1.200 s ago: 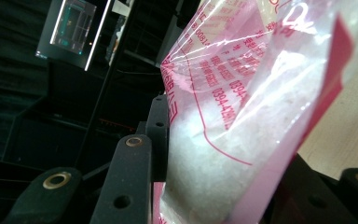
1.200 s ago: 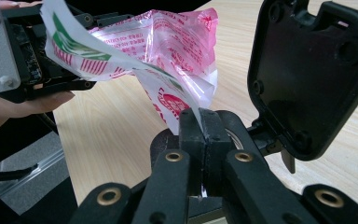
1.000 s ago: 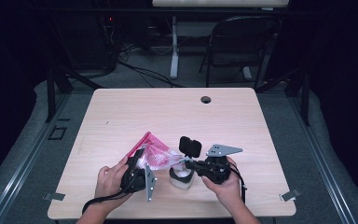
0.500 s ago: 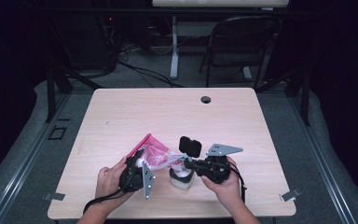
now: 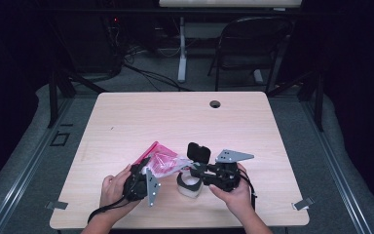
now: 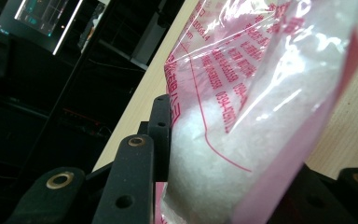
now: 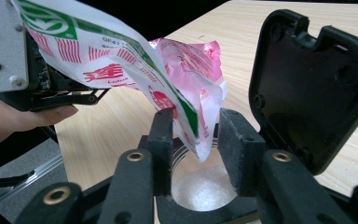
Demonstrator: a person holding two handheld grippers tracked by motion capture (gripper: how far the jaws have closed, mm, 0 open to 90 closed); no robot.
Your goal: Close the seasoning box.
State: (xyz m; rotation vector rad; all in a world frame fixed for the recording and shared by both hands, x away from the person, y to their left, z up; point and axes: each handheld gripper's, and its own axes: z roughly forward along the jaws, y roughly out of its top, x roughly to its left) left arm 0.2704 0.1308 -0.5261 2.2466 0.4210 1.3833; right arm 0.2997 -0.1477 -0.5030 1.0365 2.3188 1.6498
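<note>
The pink-printed clear plastic bag of white granules lies lower-centre in the high view, tilted rightward over the small round white container; pouring looks underway. The left gripper is clamped on its lower end. The right gripper, jaws just opening, straddles the bag's mouth without pressing. Next, likely tip further.
</note>
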